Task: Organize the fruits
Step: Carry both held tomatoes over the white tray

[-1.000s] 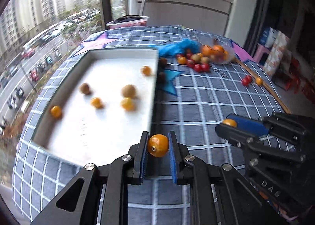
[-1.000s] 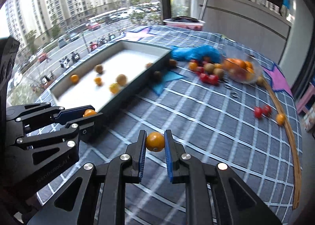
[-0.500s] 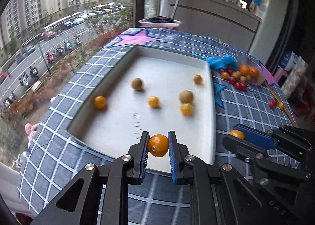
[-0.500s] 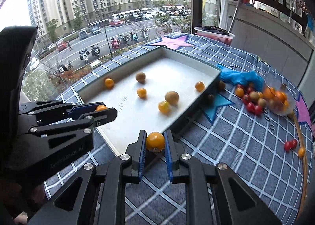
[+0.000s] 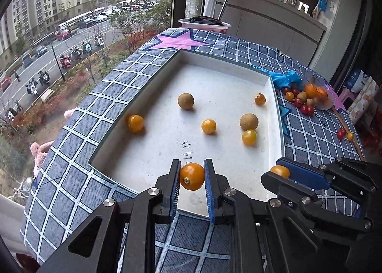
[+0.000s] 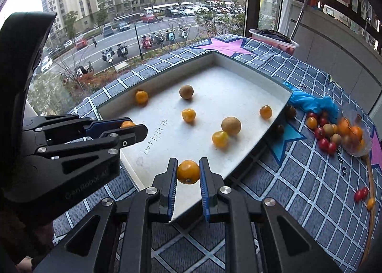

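A white tray (image 5: 152,158) (image 6: 152,151) holds several small orange tomatoes and two brown fruits (image 5: 185,101) (image 6: 231,125). My left gripper (image 5: 192,178) is shut on an orange tomato (image 5: 192,176), held over the tray's near edge; it shows at the left in the right wrist view (image 6: 129,127). My right gripper (image 6: 188,173) is shut on another orange tomato (image 6: 188,171), over the tray's near right corner; it shows at the right in the left wrist view (image 5: 278,173).
A heap of red, orange and brown fruits (image 5: 305,98) (image 6: 334,132) with a clear bag lies on the checked blue cloth right of the tray, beside a blue glove (image 6: 312,103). Two red tomatoes and an orange one (image 6: 363,195) lie near the table's right edge.
Both grippers have moved left from over the cloth to the tray's near edge, each still holding its tomato. The fruit in the tray has not moved.
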{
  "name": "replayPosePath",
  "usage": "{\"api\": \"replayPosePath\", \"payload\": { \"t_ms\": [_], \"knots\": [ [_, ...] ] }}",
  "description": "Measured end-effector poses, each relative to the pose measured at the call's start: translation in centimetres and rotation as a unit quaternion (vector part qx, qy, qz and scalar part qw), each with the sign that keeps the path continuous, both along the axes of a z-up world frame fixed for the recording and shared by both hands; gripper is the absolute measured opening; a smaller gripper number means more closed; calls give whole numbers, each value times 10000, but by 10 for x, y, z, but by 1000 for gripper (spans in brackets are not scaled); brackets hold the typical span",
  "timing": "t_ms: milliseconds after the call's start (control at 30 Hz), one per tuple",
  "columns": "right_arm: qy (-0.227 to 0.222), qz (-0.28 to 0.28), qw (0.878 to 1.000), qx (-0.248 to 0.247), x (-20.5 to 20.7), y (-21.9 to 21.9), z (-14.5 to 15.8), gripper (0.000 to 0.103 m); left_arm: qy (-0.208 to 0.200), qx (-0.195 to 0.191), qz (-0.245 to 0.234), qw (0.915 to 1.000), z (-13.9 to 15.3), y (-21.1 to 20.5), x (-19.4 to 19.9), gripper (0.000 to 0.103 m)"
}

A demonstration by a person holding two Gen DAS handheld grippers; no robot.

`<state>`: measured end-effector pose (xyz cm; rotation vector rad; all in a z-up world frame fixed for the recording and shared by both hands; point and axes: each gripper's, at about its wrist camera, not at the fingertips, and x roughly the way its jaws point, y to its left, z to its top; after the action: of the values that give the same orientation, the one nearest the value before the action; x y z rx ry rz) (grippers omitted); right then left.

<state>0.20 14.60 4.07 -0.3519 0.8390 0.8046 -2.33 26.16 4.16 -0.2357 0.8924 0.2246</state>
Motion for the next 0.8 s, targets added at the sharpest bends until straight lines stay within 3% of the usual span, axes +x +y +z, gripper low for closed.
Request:
{"api": "replayPosePath", "payload": {
  "t_ms": [233,400,800],
  "knots": [
    [-222,-46,9997,-91,5,11,1,19,138,-14,26,9999,-3,7,4,21],
    [-45,-174,9997,184,16,13,2,19,229,61,34,9997,-2,12,6,21],
    [4,-218,9994,266,36,17,10,19,370,-17,-53,9993,-5,13,31,21]
  ]
}}
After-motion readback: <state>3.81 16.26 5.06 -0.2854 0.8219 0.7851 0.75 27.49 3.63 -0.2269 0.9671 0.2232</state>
